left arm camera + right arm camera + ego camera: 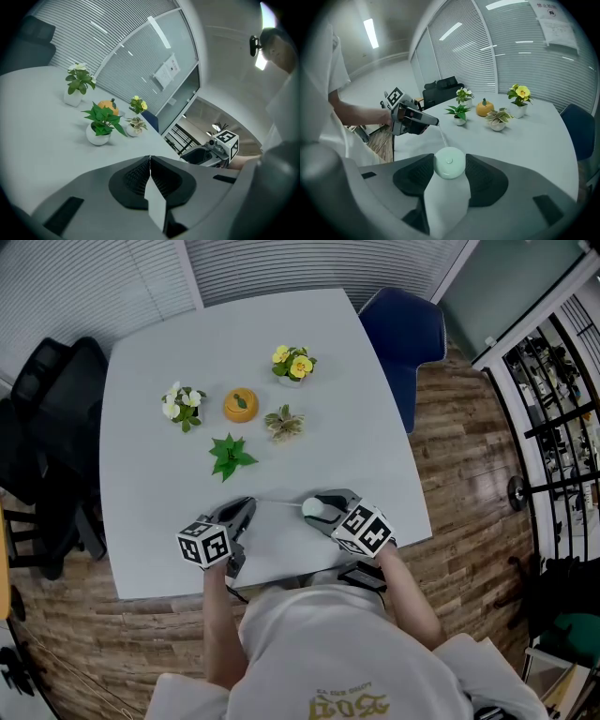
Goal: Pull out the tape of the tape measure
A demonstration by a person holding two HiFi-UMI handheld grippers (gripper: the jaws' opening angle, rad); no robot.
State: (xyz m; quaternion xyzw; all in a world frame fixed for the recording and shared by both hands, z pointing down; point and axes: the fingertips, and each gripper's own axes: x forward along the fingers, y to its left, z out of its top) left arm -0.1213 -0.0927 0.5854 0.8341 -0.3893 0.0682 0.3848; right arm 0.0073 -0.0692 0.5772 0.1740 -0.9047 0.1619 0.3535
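My right gripper (319,508) is shut on a round pale-green tape measure (449,162), which sits between its two pads just above the table's front edge. A thin white tape (279,502) runs left from the case to my left gripper (249,503). In the left gripper view, that gripper (150,159) is shut on the tape's end, and a white strip (155,201) trails back from the closed pads. The right gripper view shows the tape (440,135) stretched to the left gripper (436,123).
Beyond the grippers on the white table (375,427) stand a green plant (230,456), a white-flowered plant (183,405), a yellow-flowered plant (293,364), a pale succulent (283,423) and an orange pumpkin (241,405). A blue chair (403,334) stands right, a black chair (56,409) left.
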